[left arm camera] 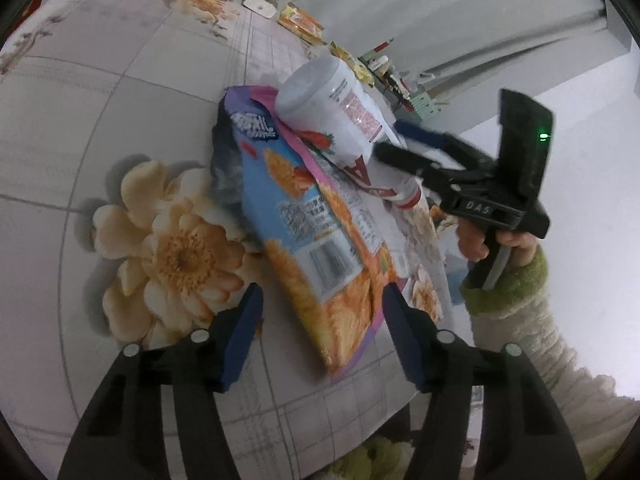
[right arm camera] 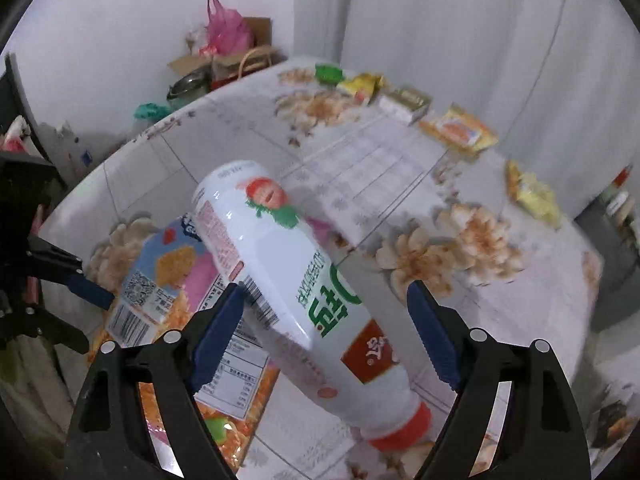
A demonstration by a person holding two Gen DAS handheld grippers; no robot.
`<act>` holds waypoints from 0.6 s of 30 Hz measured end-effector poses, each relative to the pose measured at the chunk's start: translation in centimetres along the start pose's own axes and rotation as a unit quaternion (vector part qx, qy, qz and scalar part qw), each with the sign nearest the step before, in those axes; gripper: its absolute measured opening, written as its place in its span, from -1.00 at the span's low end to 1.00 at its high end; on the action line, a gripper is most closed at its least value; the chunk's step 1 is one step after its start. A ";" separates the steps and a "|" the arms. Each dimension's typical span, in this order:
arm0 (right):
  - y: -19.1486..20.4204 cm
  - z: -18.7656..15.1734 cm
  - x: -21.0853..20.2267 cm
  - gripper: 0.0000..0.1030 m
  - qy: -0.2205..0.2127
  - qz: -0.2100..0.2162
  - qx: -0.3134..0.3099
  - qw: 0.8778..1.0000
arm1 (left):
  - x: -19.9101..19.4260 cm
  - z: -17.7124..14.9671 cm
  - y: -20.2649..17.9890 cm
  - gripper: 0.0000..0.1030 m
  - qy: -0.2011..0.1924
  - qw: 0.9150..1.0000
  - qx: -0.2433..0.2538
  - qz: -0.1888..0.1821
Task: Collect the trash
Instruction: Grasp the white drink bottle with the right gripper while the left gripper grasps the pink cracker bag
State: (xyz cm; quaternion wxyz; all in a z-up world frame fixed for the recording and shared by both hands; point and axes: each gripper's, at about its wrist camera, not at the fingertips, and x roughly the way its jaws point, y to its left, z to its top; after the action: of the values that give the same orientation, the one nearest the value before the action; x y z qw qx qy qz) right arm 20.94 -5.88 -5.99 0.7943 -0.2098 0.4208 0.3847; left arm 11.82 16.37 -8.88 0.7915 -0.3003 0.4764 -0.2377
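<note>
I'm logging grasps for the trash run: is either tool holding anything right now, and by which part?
Nothing is held. The left tool is open around the snack bag's lower end, not pinching. The right tool is open around the bottle, near its neck.

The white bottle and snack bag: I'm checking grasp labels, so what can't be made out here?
- Right wrist view: whether the white bottle touches the right gripper pads; motion blur.
- Left wrist view: the bottle covers the snack bag top.
- Left wrist view: whether the left gripper presses the bag.
- Both views: far wrappers too small to read.
</note>
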 end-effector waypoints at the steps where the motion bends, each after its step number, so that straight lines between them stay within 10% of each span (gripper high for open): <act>1: -0.5 -0.3 0.4 0.53 0.010 0.011 0.017 1.000 | 0.2 0.1 0.1 0.07 -0.003 1.000 -0.003 -0.005; 10: -0.7 -3.6 -2.8 0.28 0.007 0.034 0.170 0.985 | 1.6 1.9 0.7 -0.28 -0.011 0.999 -0.031 -0.033; 18: -0.1 -9.0 -5.8 0.22 -0.026 0.064 0.352 0.933 | 0.8 3.0 -0.4 -0.39 -0.057 0.989 -0.051 -0.127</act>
State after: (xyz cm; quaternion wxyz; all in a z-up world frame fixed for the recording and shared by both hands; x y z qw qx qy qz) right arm 14.46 -14.37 -6.23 0.8019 0.1207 0.5206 0.2671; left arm 14.84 16.33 -7.98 0.7644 -0.4113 0.3998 -0.2944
